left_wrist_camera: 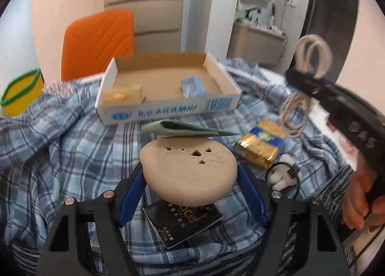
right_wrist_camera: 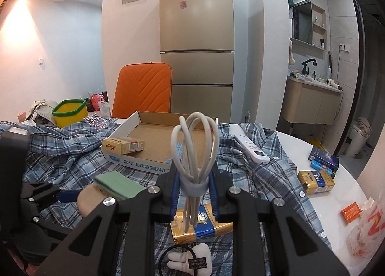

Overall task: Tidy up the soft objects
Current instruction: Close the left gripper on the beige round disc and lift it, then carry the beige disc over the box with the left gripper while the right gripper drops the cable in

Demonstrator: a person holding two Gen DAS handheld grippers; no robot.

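Now L hand-held gripper (left_wrist_camera: 190, 174) clamped on tan round cushion (left_wrist_camera: 189, 172), raised over plaid cloth (left_wrist_camera: 67, 146) on bench, green pad (left_wrist_camera: 187, 129) just beyond it. R hand-held gripper (right_wrist_camera: 193, 187) clenched on coiled white cable (right_wrist_camera: 193, 153), upright. Box (left_wrist_camera: 168, 107) at far side. Gold pack (left_wrist_camera: 261, 146) near right.

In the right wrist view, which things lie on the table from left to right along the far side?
Yellow basket → cardboard tray → white remote control → dark blue box.
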